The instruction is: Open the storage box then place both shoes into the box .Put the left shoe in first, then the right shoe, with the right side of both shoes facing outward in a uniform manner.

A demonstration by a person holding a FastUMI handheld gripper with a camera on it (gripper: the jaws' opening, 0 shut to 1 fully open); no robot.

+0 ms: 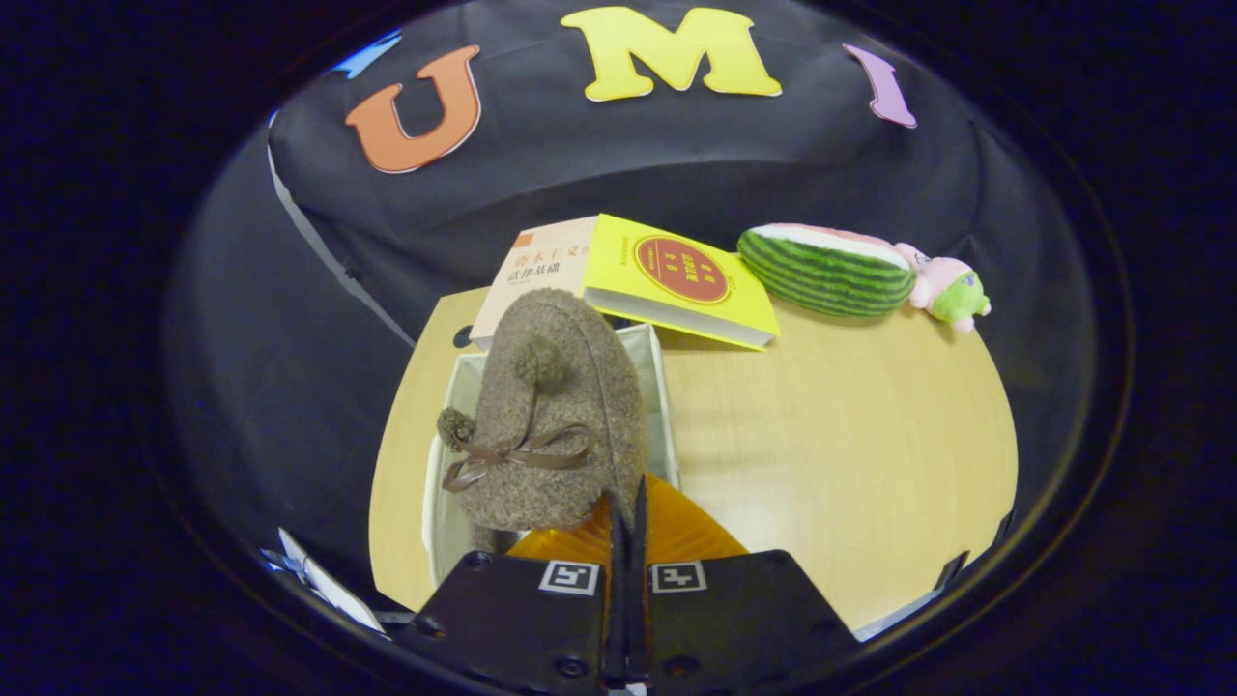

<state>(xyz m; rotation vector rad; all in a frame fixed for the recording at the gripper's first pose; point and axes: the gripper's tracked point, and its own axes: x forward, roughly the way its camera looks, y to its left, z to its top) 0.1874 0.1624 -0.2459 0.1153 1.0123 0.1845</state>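
My hand-held gripper point(626, 512) is pinched tight on the heel edge of the fuzzy brown shoe point(551, 416), holding it over the open storage box point(661, 387) on the surface point(831, 435), so it can drop inside.

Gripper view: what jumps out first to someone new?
The fuzzy brown shoe with a ribbon bow and pompoms, held up just ahead of the gripper, whose fingers are pinched together on its edge, over the open white storage box. Beyond the box, a yellow book rests tilted on the wooden table. Next to it lies a watermelon-slice plush beside a small pink and green toy.
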